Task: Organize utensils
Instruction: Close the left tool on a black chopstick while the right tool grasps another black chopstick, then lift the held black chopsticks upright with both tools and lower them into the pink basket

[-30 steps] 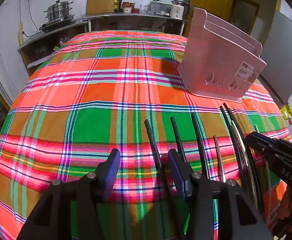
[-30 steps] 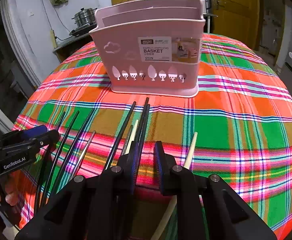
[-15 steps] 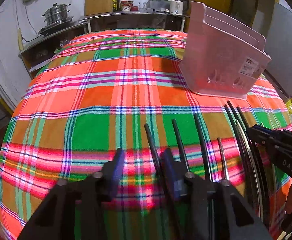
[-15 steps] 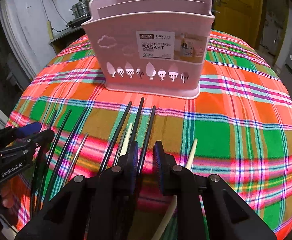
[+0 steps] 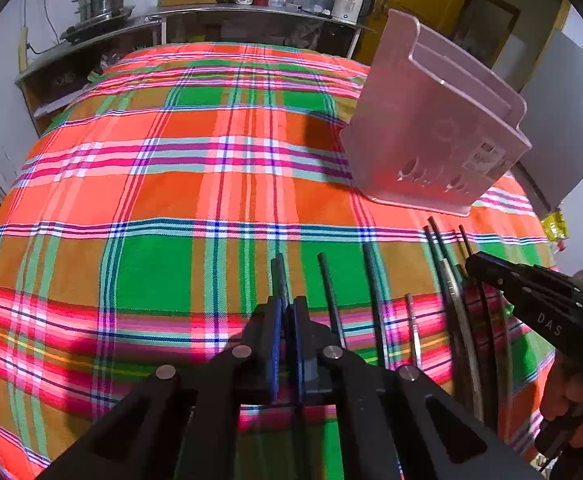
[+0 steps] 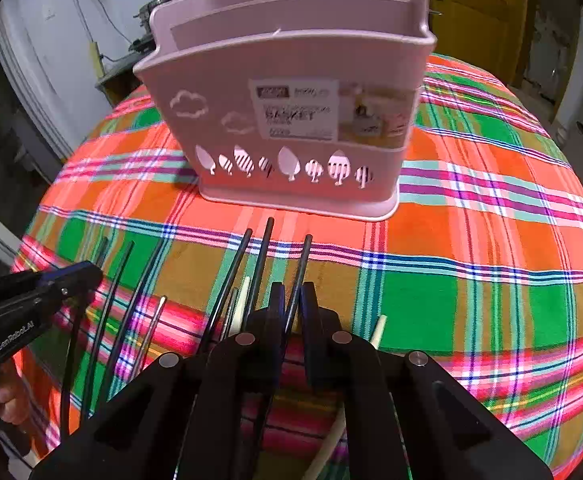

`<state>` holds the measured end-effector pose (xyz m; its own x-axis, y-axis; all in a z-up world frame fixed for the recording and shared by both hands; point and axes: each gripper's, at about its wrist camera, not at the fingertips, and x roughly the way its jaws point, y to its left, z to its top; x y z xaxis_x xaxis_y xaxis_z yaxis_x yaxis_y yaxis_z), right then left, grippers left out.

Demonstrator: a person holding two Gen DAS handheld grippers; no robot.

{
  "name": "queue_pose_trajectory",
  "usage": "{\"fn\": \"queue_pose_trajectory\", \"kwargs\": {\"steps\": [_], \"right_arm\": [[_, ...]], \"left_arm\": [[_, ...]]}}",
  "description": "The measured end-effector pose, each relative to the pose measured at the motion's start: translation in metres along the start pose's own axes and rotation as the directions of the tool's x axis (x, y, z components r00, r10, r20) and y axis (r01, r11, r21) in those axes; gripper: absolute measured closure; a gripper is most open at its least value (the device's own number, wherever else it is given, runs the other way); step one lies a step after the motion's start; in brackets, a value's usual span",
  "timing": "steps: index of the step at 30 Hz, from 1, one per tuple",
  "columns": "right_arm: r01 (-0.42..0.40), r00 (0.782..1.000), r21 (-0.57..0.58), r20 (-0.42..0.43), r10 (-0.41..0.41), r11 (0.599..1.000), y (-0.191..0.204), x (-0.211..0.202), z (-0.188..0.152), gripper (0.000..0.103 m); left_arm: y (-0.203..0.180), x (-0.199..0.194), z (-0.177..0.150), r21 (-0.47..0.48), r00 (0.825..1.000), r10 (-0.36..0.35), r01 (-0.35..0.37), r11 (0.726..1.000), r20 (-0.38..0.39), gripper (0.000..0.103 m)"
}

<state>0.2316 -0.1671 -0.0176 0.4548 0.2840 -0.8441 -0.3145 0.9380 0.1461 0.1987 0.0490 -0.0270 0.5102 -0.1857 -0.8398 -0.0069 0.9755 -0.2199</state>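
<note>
A row of black chopsticks (image 5: 329, 292) lies on the plaid tablecloth (image 5: 163, 264), along with a metal chopstick (image 5: 411, 320) and cream chopsticks (image 6: 377, 330). The pink utensil basket (image 6: 283, 80) stands upright just beyond them; it also shows at the right in the left wrist view, basket (image 5: 431, 140). My left gripper (image 5: 286, 304) is shut on the leftmost black chopstick (image 5: 279, 270). My right gripper (image 6: 292, 290) is closing its jaws on another black chopstick (image 6: 303, 256) that runs between the pads. Each gripper shows in the other view: right gripper (image 5: 471, 266), left gripper (image 6: 87, 276).
A counter with steel pots (image 5: 103, 0) and bottles lines the far wall. A yellow door (image 6: 475, 8) stands behind the basket. A person's hand (image 6: 3, 400) holds the left gripper at the table's near edge. Bare cloth spreads left of the chopsticks.
My left jaws have closed from wide apart onto the leftmost black chopstick. My right jaws have narrowed around their chopstick, and the right gripper has moved nearer the basket.
</note>
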Motion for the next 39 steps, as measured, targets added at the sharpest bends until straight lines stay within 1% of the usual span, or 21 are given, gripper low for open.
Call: {"fn": "queue_pose_trajectory", "kwargs": {"steps": [2, 7, 13, 21, 27, 32, 39], "right_arm": [[-0.01, 1.0, 0.003, 0.013, 0.01, 1.0, -0.001, -0.007, 0.0, 0.095], [-0.039, 0.998, 0.002, 0.05, 0.039, 0.999, -0.001, -0.028, 0.006, 0.096], [-0.06, 0.991, -0.009, 0.115, 0.06, 0.998, 0.004, -0.062, 0.015, 0.096], [-0.055, 0.975, -0.03, 0.212, 0.06, 0.998, 0.009, -0.113, 0.024, 0.098], [-0.039, 0.957, -0.048, 0.284, 0.051, 0.998, 0.014, -0.146, 0.025, 0.098], [-0.035, 0.939, -0.05, 0.341, 0.05, 0.998, 0.013, -0.17, 0.028, 0.098], [-0.029, 0.923, -0.048, 0.382, 0.045, 0.998, 0.013, -0.185, 0.036, 0.098]], "left_arm": [[-0.001, -0.004, 0.001, 0.002, 1.0, -0.009, 0.009, 1.0, 0.005, 0.099], [-0.007, -0.03, 0.009, 0.032, 0.999, -0.028, 0.026, 0.999, 0.034, 0.099], [-0.015, -0.07, 0.022, 0.06, 0.994, -0.05, 0.045, 0.997, 0.098, 0.099], [-0.029, -0.131, 0.037, 0.116, 0.977, -0.071, 0.049, 0.992, 0.2, 0.099], [-0.042, -0.166, 0.044, 0.149, 0.964, -0.084, 0.047, 0.988, 0.252, 0.099], [-0.053, -0.181, 0.051, 0.168, 0.957, -0.096, 0.05, 0.984, 0.274, 0.099], [-0.069, -0.187, 0.071, 0.181, 0.955, -0.112, 0.063, 0.981, 0.275, 0.099]]}}
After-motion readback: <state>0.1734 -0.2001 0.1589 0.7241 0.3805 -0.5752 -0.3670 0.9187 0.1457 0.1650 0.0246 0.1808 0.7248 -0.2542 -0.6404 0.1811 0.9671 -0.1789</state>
